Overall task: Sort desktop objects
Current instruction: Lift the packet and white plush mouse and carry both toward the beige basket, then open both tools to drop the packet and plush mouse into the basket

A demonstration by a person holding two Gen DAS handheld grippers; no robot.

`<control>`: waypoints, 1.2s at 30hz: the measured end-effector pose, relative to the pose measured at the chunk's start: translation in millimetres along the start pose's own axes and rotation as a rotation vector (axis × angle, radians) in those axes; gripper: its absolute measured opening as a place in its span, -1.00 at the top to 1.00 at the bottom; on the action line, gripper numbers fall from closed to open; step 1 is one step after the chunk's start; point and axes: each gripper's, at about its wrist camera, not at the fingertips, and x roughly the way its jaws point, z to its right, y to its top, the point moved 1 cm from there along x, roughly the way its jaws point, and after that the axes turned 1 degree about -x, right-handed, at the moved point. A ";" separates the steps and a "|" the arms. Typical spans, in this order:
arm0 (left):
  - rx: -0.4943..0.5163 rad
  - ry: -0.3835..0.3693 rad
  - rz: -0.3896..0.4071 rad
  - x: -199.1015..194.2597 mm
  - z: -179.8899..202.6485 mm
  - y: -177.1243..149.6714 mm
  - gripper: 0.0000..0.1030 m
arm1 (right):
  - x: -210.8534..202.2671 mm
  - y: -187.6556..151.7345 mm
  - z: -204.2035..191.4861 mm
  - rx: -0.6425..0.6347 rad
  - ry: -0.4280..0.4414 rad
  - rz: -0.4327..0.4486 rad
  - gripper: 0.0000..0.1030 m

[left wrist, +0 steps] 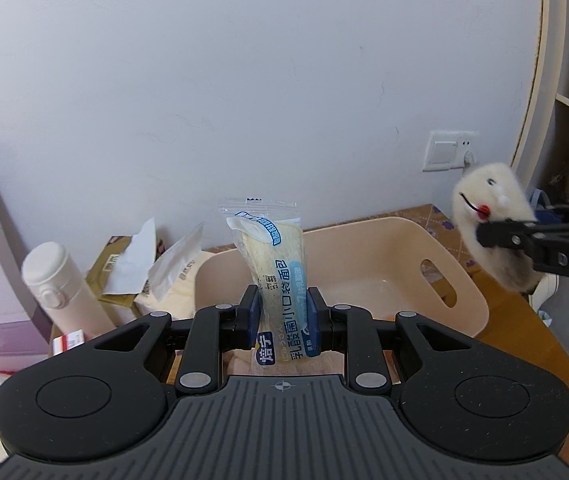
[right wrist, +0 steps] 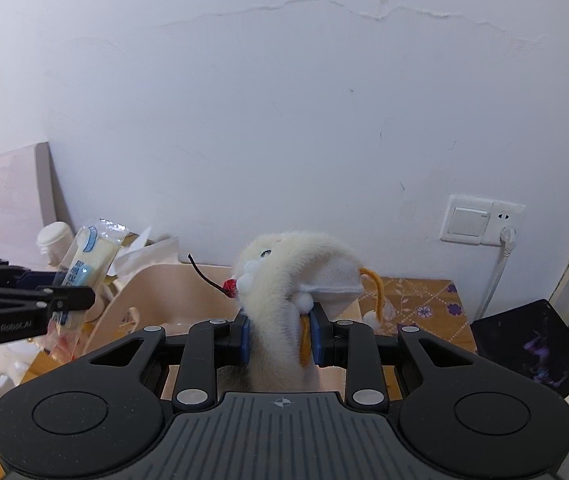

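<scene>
Your left gripper [left wrist: 283, 316] has its fingers clamped on the bread packet [left wrist: 278, 276], held upright in the air with the beige basket [left wrist: 436, 240] right behind it at 12 o'clock. Your right gripper [right wrist: 279, 338] has its fingers clamped on the white plush toy [right wrist: 284, 276], also held in the air, with the basket at 11 o'clock from it.

Likely step: carry both to the basket and drop them in. Bring each item over the open mouth before you let go, not over the rim. The packet is tall and floppy, so lower it before you let go or it may tip out. The plush toy has a dangling orange cord [right wrist: 376, 292]; clear the basket handle slot [left wrist: 438, 282] so it doesn't snag. Keep the two grippers apart; release one at a time. Avoid the white bottle [left wrist: 58, 288] and tissue packs [left wrist: 156, 272] at 10 o'clock on the worktop [right wrist: 416, 300].
</scene>
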 end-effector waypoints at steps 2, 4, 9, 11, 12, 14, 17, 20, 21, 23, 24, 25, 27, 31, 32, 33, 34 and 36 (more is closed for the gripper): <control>0.006 -0.008 -0.014 12.3 1.8 2.2 0.54 | 13.2 3.2 2.8 0.013 -0.005 -0.013 0.50; 0.013 -0.009 -0.030 25.6 3.5 3.7 0.54 | 28.5 6.9 2.7 0.017 -0.012 -0.030 0.50; 0.012 -0.004 -0.072 57.7 9.2 6.2 0.54 | 60.1 8.4 2.7 0.001 -0.020 -0.066 0.50; 0.021 -0.008 -0.090 68.0 14.3 4.1 0.54 | 75.0 8.9 1.6 -0.004 -0.018 -0.087 0.50; 0.024 -0.008 -0.098 73.3 15.8 3.3 0.54 | 81.8 8.7 0.9 -0.007 -0.016 -0.100 0.50; 0.024 -0.008 -0.125 85.8 17.4 -0.5 0.54 | 94.0 5.9 -3.0 -0.022 -0.007 -0.131 0.49; 0.019 -0.008 -0.185 102.5 16.5 -8.2 0.54 | 113.8 -0.5 -5.2 -0.042 0.001 -0.177 0.49; 0.029 0.002 -0.226 114.8 12.9 -18.6 0.53 | 127.0 -9.0 -3.9 -0.043 0.017 -0.196 0.48; 0.032 0.001 -0.231 118.1 10.7 -22.1 0.53 | 128.2 -11.7 -3.5 -0.039 0.028 -0.192 0.47; 0.030 -0.020 -0.247 122.4 6.8 -27.0 0.52 | 129.7 -17.2 -4.4 -0.029 0.036 -0.203 0.44; 0.028 -0.030 -0.256 124.3 5.5 -28.6 0.51 | 130.3 -20.2 -5.1 -0.026 0.036 -0.210 0.42; 0.023 -0.038 -0.268 125.9 4.6 -29.9 0.50 | 133.3 -20.5 -4.6 -0.023 0.039 -0.219 0.28; 0.015 -0.042 -0.272 126.1 4.4 -30.9 0.31 | 136.5 -22.4 -4.3 -0.025 0.051 -0.229 0.09; 0.009 -0.033 -0.231 117.6 6.7 -26.3 -0.40 | 129.7 -21.5 -3.7 -0.043 0.046 -0.210 -0.35; 0.010 -0.034 -0.226 115.3 8.5 -24.8 -0.43 | 129.3 -21.0 -3.2 -0.045 0.048 -0.210 -0.43; 0.011 -0.037 -0.225 113.0 11.0 -23.1 -0.45 | 128.7 -20.7 -1.7 -0.046 0.049 -0.209 -0.48; 0.011 -0.038 -0.227 110.5 12.9 -22.2 -0.45 | 126.3 -20.5 -0.6 -0.047 0.048 -0.205 -0.55; 0.009 -0.035 -0.226 107.5 15.0 -22.2 -0.46 | 121.6 -20.1 1.5 -0.045 0.046 -0.196 -0.70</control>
